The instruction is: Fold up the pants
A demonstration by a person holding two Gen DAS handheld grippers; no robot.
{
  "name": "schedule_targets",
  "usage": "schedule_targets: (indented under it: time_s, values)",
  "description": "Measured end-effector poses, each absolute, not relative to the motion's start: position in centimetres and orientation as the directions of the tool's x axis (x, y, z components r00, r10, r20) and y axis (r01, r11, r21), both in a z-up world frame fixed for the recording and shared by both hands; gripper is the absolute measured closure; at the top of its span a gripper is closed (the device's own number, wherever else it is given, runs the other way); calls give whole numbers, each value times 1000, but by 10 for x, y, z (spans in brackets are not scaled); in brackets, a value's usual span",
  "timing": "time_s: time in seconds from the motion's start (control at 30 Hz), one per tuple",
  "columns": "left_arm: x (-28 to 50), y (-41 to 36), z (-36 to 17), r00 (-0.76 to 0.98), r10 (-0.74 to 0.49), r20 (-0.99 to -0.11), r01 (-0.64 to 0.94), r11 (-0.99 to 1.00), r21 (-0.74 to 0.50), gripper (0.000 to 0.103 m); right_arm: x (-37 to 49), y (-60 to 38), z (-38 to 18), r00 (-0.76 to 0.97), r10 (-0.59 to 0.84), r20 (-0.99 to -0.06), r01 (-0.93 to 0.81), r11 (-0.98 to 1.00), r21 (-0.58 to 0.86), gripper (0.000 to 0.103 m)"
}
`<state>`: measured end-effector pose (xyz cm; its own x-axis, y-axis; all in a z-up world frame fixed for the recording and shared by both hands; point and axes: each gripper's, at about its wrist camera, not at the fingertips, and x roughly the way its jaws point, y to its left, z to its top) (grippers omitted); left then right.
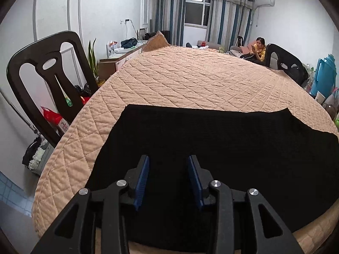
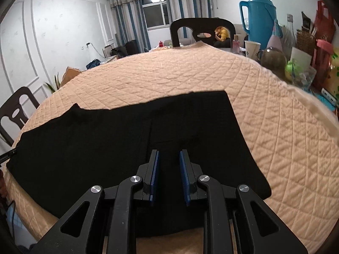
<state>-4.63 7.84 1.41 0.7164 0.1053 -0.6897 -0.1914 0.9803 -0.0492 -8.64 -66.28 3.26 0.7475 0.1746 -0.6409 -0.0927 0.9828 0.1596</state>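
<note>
Item: black knit pants (image 1: 211, 144), laid flat on the peach quilted table cover (image 1: 180, 76), long axis running 9 to 3 o'clock. Left gripper (image 1: 168, 180) and right gripper (image 2: 168, 175): jaws parted, apparently empty, fabric dead ahead at 12. Neither nearer.

Left black two-finger gripper (image 1: 168, 160) with blue ribbed pads (image 1: 142, 182), angled downward, jaws parted with a clear gap. Right black two-finger gripper (image 2: 168, 155), angled likewise, blue pads (image 2: 154, 175) parted more narrowly, nothing clamped.
</note>
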Motion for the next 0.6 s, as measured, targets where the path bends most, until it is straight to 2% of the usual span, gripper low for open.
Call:
schedule_targets:
  time_s: [0.2,0.6]
  values:
    - [-50,78,14,722,109,-683,-201,978,-56,59,-92,-656,32,760,149,-633,-100,989,113,82]
    - [-65,83,14,737,112,-667,-204,977,-61,54,-103,-660,30,764,176,-621,-102,983,153,82]
